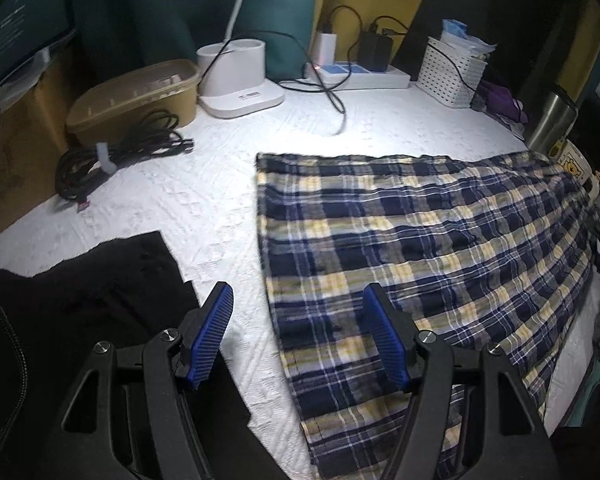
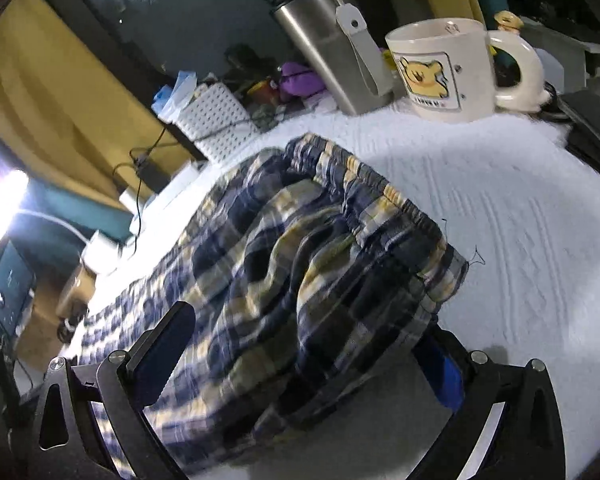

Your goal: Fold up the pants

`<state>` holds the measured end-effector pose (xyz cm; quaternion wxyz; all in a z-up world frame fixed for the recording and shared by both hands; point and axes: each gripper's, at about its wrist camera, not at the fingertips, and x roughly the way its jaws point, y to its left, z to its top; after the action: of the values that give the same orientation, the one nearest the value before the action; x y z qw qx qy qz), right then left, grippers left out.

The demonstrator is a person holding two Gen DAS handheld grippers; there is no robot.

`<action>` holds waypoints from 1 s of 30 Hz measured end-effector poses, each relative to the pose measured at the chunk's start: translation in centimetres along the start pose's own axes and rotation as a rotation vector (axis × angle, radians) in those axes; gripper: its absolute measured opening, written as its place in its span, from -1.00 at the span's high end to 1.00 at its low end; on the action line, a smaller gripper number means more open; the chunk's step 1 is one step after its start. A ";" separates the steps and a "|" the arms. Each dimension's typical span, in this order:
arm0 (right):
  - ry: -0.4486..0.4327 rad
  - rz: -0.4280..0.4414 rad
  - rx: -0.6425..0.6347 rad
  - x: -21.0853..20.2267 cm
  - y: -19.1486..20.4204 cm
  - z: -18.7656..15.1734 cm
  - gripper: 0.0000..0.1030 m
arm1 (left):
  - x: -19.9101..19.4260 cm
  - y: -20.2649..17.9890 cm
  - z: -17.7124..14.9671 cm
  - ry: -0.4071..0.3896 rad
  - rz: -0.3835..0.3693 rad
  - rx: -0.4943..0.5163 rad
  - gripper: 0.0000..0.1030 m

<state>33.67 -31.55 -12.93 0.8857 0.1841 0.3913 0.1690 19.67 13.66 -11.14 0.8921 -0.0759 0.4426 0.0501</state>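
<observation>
Navy, yellow and white plaid pants lie spread flat on a white textured cloth. My left gripper is open and empty, hovering above the pants' left edge, its right blue pad over the fabric. In the right wrist view the pants' elastic waistband end is bunched and raised. My right gripper is open, its fingers on either side of the bunched fabric; the right finger is partly hidden under the cloth.
A black garment lies at the near left. At the back stand a tan tub, coiled black cable, white lamp base, power strip and white basket. A steel tumbler and bear mug stand near the waistband.
</observation>
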 end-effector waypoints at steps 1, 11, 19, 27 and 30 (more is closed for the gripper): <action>-0.008 0.003 0.005 0.3 0.0 0.4 -1.00 | 0.0 -0.2 0.1 -0.003 -0.004 0.003 -0.31; 0.064 0.116 0.033 2.3 -1.3 1.9 0.68 | 0.7 -1.1 -0.6 0.020 -0.011 -0.010 -0.31; -0.019 0.028 -0.010 -0.2 -2.6 2.8 0.85 | 0.2 -3.6 -0.3 -0.003 -0.045 0.030 -0.31; -0.101 -0.075 -0.061 -4.4 -3.9 4.3 0.85 | 0.4 -6.4 0.1 -0.015 -0.097 0.071 -0.31; -0.130 -0.067 -0.102 -5.6 -2.5 4.5 0.85 | 0.2 -6.4 -0.2 -0.019 -0.103 0.071 -0.31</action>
<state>33.91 -37.15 -7.68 0.9226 0.1362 0.3297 0.1467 20.70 7.34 -10.84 0.8997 -0.0666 0.4313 -0.0110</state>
